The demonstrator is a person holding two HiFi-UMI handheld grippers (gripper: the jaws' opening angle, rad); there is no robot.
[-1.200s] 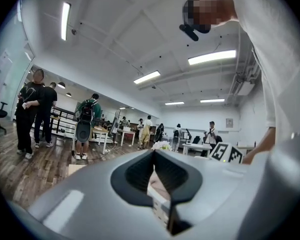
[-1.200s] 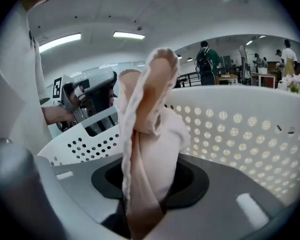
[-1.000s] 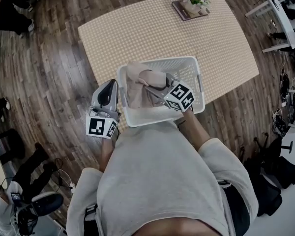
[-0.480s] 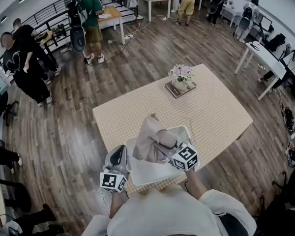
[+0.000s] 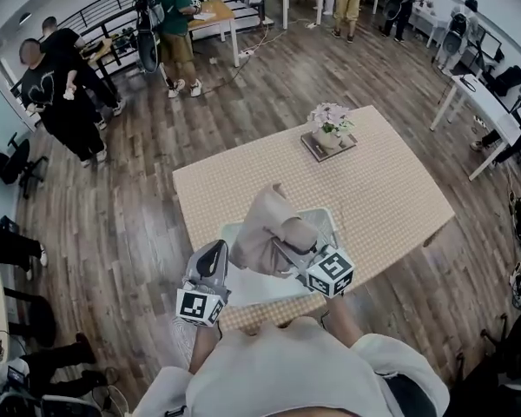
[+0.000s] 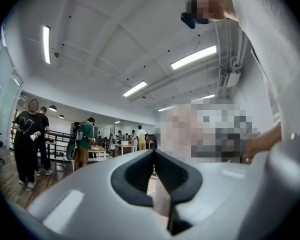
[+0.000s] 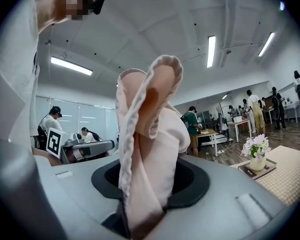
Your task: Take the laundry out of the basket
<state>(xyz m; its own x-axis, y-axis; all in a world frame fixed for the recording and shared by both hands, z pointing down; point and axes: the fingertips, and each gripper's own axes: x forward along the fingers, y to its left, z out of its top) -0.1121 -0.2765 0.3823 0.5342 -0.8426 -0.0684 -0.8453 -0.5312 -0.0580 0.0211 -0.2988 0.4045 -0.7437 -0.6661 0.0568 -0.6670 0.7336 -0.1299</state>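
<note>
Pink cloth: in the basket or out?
Held up: the right tool is clamped on the bunched pale pink cloth over the white plastic basket. Whether its lower end clears the rim, cannot tell.

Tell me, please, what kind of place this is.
Probably a large open-plan office or lab, not a home. Several work desks stand across a wide wooden floor, people stand at them, and long strip lights run along the ceiling.

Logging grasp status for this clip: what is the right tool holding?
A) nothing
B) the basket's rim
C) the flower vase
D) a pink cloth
D: the right tool is clamped on the pink cloth, held up over the white basket.
</note>
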